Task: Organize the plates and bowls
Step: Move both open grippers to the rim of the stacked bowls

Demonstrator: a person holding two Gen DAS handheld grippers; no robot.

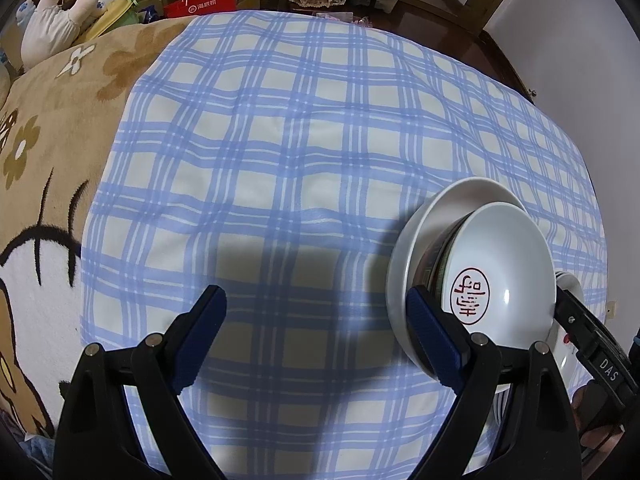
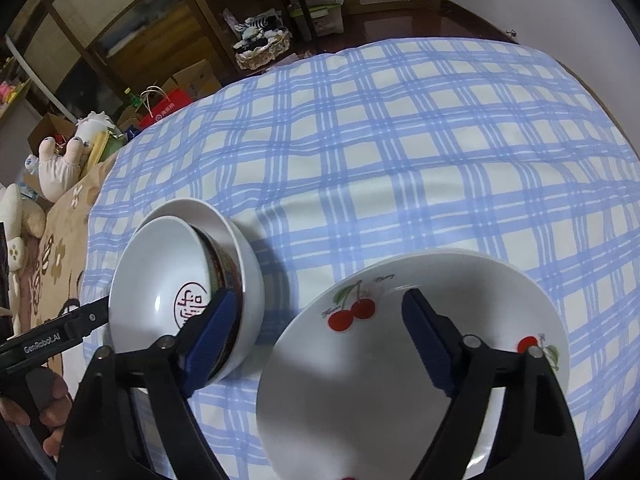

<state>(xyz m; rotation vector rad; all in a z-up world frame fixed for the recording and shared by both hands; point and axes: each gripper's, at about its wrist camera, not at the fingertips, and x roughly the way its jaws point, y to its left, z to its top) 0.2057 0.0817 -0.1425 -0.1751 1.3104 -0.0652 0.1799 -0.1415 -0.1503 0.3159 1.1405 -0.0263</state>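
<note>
White stamped bowl (image 2: 160,280) nests in, seemingly, 2 stacked bowls.

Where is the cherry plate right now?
In the right wrist view, the cherry plate lies on the checked cloth, right of the stacked bowls.

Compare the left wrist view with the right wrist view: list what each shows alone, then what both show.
Left wrist view only: the open left gripper over bare checked cloth.

Right wrist view only: the white cherry-print plate under the open right gripper, and a hand at the lower left.

Both: the stacked white bowls with a red seal mark, the blue-and-white checked cloth, and a red paper bag.
</note>
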